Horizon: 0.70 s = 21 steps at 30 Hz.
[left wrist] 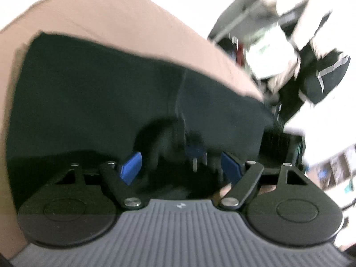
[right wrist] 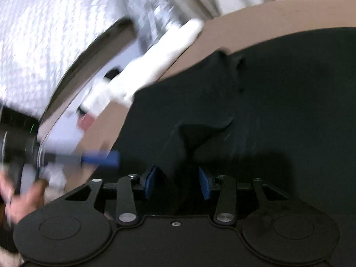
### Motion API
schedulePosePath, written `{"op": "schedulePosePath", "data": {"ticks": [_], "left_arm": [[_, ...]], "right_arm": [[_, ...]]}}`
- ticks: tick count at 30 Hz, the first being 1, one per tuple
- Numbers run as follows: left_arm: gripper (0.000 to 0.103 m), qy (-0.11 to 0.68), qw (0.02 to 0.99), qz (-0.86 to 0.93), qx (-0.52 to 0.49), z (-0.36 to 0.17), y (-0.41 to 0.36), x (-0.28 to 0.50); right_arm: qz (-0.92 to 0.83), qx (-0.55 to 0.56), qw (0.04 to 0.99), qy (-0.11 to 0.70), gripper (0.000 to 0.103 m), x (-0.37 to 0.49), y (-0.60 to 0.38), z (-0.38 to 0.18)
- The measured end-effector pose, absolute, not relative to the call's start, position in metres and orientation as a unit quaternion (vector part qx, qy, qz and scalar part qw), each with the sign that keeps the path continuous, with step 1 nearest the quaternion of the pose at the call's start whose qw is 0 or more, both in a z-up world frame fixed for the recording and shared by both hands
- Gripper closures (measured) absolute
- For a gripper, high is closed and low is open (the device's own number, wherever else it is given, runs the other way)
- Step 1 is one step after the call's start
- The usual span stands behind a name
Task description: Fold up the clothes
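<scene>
1. On the brown tabletop (left wrist: 124,15) we see a dark garment (left wrist: 93,93) spread flat; it fills most of both wrist views and reaches right up to our fingers.
2. Our left gripper (left wrist: 180,166) stands with its blue pads (left wrist: 131,166) spread wide, low over the near edge of the cloth. A seam runs up the fabric just ahead of the gap. The picture is blurred there, but the pads do not press on anything we can make out.
3. Our right gripper (right wrist: 179,182) has its pads part-way apart, with a raised fold of the dark garment (right wrist: 255,93) standing in the gap between them. Whether the pads actually bear on that fold we cannot tell.
4. From the right wrist view, the left gripper (right wrist: 100,158) shows at the left edge, a blurred blue finger over the table's bare brown margin (right wrist: 255,29), with a hand (right wrist: 20,200) behind it.
5. Beyond the table lies a white quilted cover (right wrist: 37,44) on one side; on the other, blurred room clutter, including a dark bag with pale stripes (left wrist: 324,75).
</scene>
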<state>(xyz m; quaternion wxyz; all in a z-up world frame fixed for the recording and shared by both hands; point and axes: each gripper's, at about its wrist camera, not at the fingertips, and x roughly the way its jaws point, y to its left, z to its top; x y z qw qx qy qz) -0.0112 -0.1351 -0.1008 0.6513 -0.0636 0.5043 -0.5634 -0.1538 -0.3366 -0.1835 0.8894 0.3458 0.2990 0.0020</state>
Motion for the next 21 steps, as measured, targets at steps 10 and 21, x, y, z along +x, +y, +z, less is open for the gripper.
{"op": "schedulePosePath", "data": {"ticks": [10, 21], "left_arm": [[0.025, 0.529, 0.675, -0.514, -0.005, -0.125, -0.183, -0.022], [0.019, 0.499, 0.665, -0.54, 0.128, -0.135, -0.22, -0.062]], "right_arm": [[-0.014, 0.389, 0.862, 0.324, 0.1, -0.204, -0.335, -0.164], [-0.073, 0.367, 0.865, 0.333, 0.072, -0.198, -0.353, -0.141]]}}
